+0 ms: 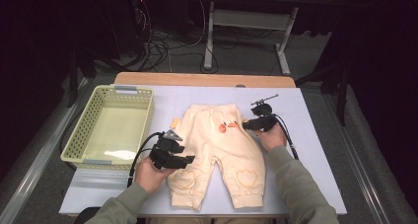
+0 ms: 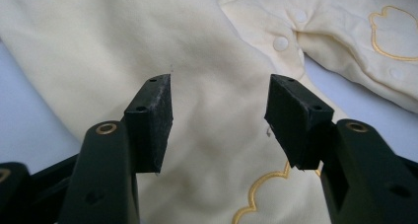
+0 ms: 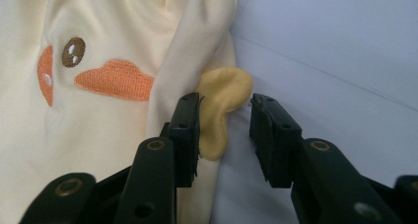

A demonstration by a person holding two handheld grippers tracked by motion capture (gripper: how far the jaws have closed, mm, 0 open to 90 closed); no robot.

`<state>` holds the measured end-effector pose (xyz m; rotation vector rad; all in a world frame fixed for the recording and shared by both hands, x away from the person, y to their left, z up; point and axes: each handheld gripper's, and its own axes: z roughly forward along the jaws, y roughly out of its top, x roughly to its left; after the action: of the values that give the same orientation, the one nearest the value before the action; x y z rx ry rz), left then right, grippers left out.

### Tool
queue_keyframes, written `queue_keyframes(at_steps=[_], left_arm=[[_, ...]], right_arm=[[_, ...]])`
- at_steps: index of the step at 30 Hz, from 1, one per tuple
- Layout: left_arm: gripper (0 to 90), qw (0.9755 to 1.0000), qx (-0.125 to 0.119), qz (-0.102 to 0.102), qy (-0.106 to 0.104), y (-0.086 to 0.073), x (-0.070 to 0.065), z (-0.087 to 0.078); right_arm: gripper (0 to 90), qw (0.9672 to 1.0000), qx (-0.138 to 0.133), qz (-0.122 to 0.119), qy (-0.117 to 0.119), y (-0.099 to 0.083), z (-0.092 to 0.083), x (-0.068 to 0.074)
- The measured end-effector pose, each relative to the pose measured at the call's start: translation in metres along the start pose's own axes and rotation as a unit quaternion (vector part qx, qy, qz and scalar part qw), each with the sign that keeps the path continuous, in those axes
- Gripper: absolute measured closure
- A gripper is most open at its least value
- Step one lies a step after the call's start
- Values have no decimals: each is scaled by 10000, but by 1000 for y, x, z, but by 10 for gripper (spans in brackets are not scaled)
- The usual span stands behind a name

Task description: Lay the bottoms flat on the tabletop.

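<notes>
The trousers [image 1: 217, 152] lie flat in the middle of the table [image 1: 315, 150], front up, with the basket [image 1: 111, 128] well apart on the left. Their long axis runs from the far waistband, by the duck face [image 1: 226, 127], toward me, and the two legs point at my edge of the table, spreading slightly.

My left hand-held gripper [image 1: 185, 160] is spread. In the left gripper view its pads [image 2: 154, 116] stand apart over the cloth of the left leg, pinching nothing. My right hand-held gripper [image 1: 246, 125] is also spread at the waist's right edge. In the right gripper view a small yellow flap [image 3: 222, 108] sits between the jaws, beside one pad, but I judge it not squeezed yet.

The step looks like taking hold for a fold. To do it well, I should catch the waistband edge itself with the right, not just the flap, which would drag the cloth askew. The left should bite a full layer at the leg's outer edge. Then both should lift together, keeping the cloth taut and level.
</notes>
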<state>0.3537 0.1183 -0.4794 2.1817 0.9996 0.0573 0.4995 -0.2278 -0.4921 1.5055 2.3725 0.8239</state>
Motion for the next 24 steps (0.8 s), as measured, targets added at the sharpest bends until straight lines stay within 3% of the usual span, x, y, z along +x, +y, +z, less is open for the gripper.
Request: queue_keyframes(at_steps=[5, 7, 19, 21, 24], left_arm=[[424, 10000, 5, 8, 6, 0, 0, 0], [423, 10000, 8, 8, 50, 0, 0, 2], [403, 9998, 118, 54, 121, 0, 1, 8], [403, 9998, 146, 49, 121, 0, 1, 9], [404, 9995, 221, 134, 188, -1, -1, 10]], right_arm=[[839, 9999, 63, -93, 53, 2, 0, 5], [867, 9998, 88, -150, 29, 2, 0, 9], [886, 9983, 150, -564, 84, 4, 1, 18], [886, 9973, 136, -723, 4, 4, 0, 21], [886, 9972, 104, -744, -17, 3, -3, 20]])
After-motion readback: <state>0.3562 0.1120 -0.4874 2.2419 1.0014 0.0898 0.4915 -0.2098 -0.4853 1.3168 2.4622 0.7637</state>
